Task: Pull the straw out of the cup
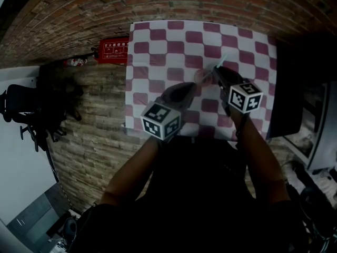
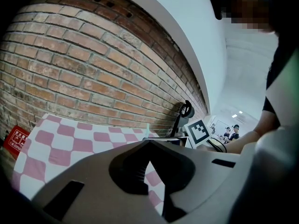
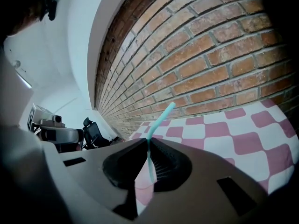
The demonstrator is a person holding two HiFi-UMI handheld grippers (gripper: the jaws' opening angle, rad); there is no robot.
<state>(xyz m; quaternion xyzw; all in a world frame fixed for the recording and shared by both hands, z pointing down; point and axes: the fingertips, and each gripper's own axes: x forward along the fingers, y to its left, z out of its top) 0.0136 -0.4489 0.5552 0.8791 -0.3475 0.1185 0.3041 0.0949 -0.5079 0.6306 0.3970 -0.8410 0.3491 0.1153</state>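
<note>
A pale pink, see-through cup (image 1: 202, 77) stands on the checked tablecloth (image 1: 158, 51), and a teal straw (image 1: 221, 61) leans out of it to the upper right. My right gripper (image 1: 217, 74) is at the cup's right side. In the right gripper view it (image 3: 148, 143) is shut on the straw (image 3: 159, 120), which runs down between the pads toward the cup (image 3: 142, 190). My left gripper (image 1: 194, 86) meets the cup's near left edge. In the left gripper view its tips (image 2: 148, 143) are pressed together, with only the straw tip (image 2: 147, 129) showing above them and the cup hidden.
A brick wall (image 3: 210, 55) runs behind the table. A red box (image 1: 111, 50) sits on the floor at the table's left, and a black office chair (image 1: 21, 107) stands farther left. The cloth (image 2: 70, 143) stretches bare to the left of the cup.
</note>
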